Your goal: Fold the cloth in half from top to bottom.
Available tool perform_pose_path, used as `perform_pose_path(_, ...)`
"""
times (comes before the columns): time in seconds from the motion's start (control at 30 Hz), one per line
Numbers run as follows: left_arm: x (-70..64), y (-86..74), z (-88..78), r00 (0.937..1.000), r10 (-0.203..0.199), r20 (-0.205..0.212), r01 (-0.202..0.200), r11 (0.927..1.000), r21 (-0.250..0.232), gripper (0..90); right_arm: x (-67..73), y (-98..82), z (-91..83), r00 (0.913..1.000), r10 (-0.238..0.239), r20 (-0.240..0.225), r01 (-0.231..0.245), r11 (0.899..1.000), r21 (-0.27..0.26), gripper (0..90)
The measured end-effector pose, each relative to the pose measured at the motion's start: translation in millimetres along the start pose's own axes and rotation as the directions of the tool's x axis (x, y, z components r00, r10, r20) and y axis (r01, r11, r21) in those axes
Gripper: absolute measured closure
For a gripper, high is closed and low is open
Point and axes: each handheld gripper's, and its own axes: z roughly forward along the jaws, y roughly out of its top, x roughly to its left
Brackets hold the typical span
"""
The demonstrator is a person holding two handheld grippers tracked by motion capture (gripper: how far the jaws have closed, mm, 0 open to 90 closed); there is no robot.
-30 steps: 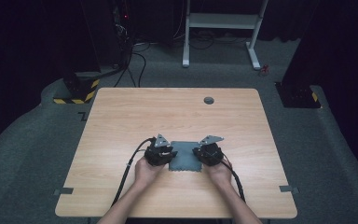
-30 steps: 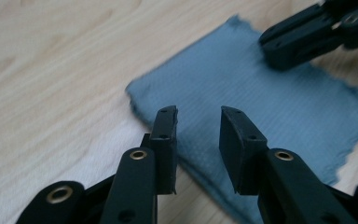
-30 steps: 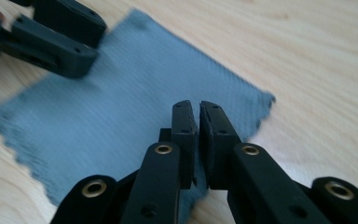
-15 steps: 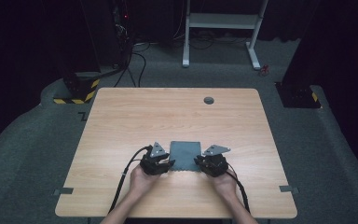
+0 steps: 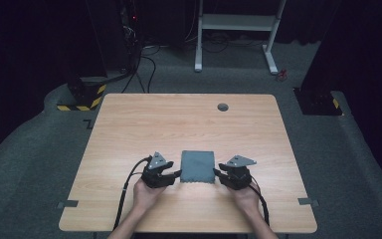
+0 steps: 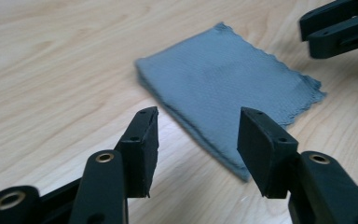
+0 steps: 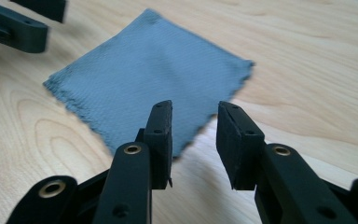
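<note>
The grey cloth (image 5: 198,167) lies folded into a neat, near-square packet on the near half of the wooden surface (image 5: 129,129), flat, its stacked pinked edges showing along one side in the left gripper view (image 6: 223,81) and again in the right gripper view (image 7: 142,81). The folding looks finished, to judge by how squarely the layers sit on one another with no loose flap turned up. The left hand-held gripper (image 5: 173,175) stands just beside the cloth's near left corner, and its jaws, which have just been opening, are parted wide with nothing between them but bare wood and a glimpse of the cloth's edge beyond. The right hand-held gripper (image 5: 220,175) sits just off the near right corner; its jaws, likewise just opening, stand at a narrower gap and grip nothing, the cloth's corner lying beyond the pads rather than between them. Both hands rest low over the surface on either side of the packet. What may be left, by appearances, is little more than drawing the hands clear, or perhaps one further fold. No container, tray or box stands on the surface; a small dark round fitting (image 5: 222,106) is set in the wood near the far edge, well apart from the cloth.
</note>
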Motion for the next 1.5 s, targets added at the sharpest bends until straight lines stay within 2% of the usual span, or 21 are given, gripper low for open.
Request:
perform_pose_path(0.1, 6.9, -4.7, -9.5, 0.9985, -0.055, 0.003, 0.055, 0.9980, -0.031, 47.1, -7.1, -2.4, -7.3, 0.9993, 0.035, 0.009, -0.035, 0.999, -0.025, 65.2)
perform_pose_path(0.17, 10.3, -6.9, -16.3, 0.9983, -0.057, -0.013, 0.057, 0.9972, -0.048, 46.9, -10.4, -3.9, -12.1, 0.9983, 0.056, 0.014, -0.056, 0.998, -0.041, 64.8)
perform_pose_path(0.23, 13.4, -8.4, -22.0, 0.9968, -0.079, -0.014, 0.078, 0.9951, -0.061, 46.3, -11.6, -5.0, -15.9, 0.9975, 0.069, 0.018, -0.068, 0.996, -0.052, 64.3)
perform_pose_path(0.5, 22.7, -15.7, -36.6, 0.9961, -0.079, -0.038, 0.077, 0.9945, -0.072, 42.9, -16.3, -7.6, -29.2, 0.9961, 0.079, 0.039, -0.076, 0.995, -0.072, 61.3)
perform_pose_path(0.73, 28.1, -20.7, -43.8, 0.9912, -0.125, -0.045, 0.120, 0.9885, -0.092, 41.5, -21.4, -11.9, -36.5, 0.9930, 0.109, 0.046, -0.105, 0.990, -0.089, 59.6)
perform_pose_path(0.9, 29.6, -22.2, -46.2, 0.9908, -0.123, -0.057, 0.117, 0.9891, -0.089, 41.0, -23.5, -12.6, -38.6, 0.9926, 0.110, 0.051, -0.105, 0.989, -0.101, 58.1)
perform_pose_path(1.1, 35.7, -30.0, -52.2, 0.9871, -0.134, -0.087, 0.127, 0.9883, -0.085, 40.6, -30.4, -20.2, -48.4, 0.9891, 0.130, 0.069, -0.122, 0.986, -0.114, 57.0)
perform_pose_path(1.23, 40.2, -36.4, -56.9, 0.9832, -0.160, -0.089, 0.152, 0.9847, -0.085, 40.4, -34.8, -24.8, -53.2, 0.9870, 0.140, 0.080, -0.130, 0.984, -0.118, 56.8)
perform_pose_path(1.5, 48.5, -46.1, -62.6, 0.9765, -0.176, -0.124, 0.168, 0.9829, -0.075, 40.3, -39.9, -31.3, -57.1, 0.9836, 0.151, 0.099, -0.140, 0.984, -0.111, 56.8)
